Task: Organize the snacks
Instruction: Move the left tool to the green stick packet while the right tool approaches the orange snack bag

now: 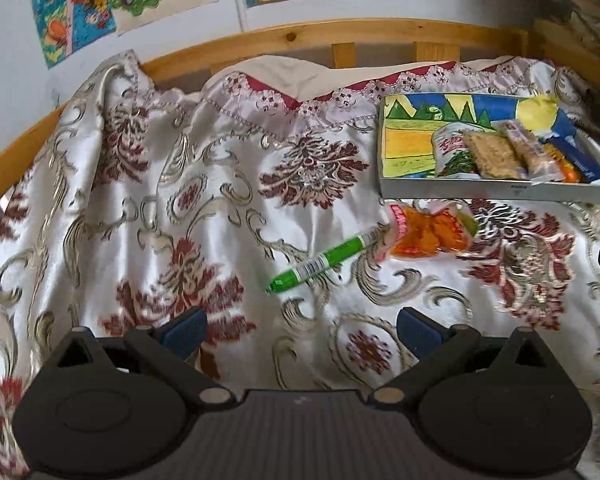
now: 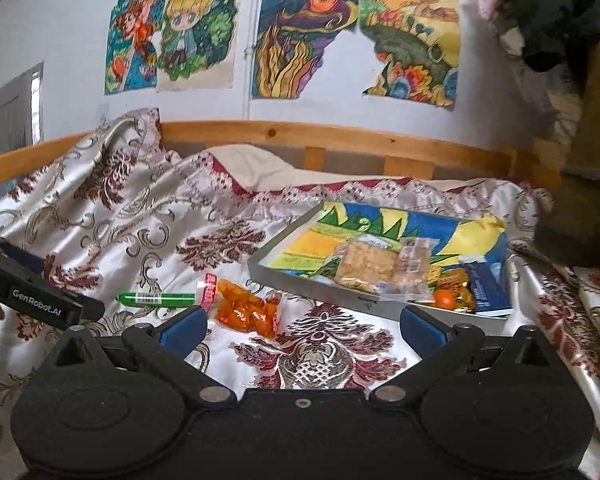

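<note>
Your right claw (image 2: 300,328) and left claw (image 1: 300,330) gape empty; the slick orange snack bag (image 2: 246,308) could slip, nudging the green pen (image 2: 158,299).

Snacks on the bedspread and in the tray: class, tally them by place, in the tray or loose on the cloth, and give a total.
In the tray: 5 that can be told apart (crispy bar, wrapped biscuits, orange sweets, blue packet, printed packet)
Loose on the bedspread: 2 (orange snack bag, green stick)
Total: 7
</note>
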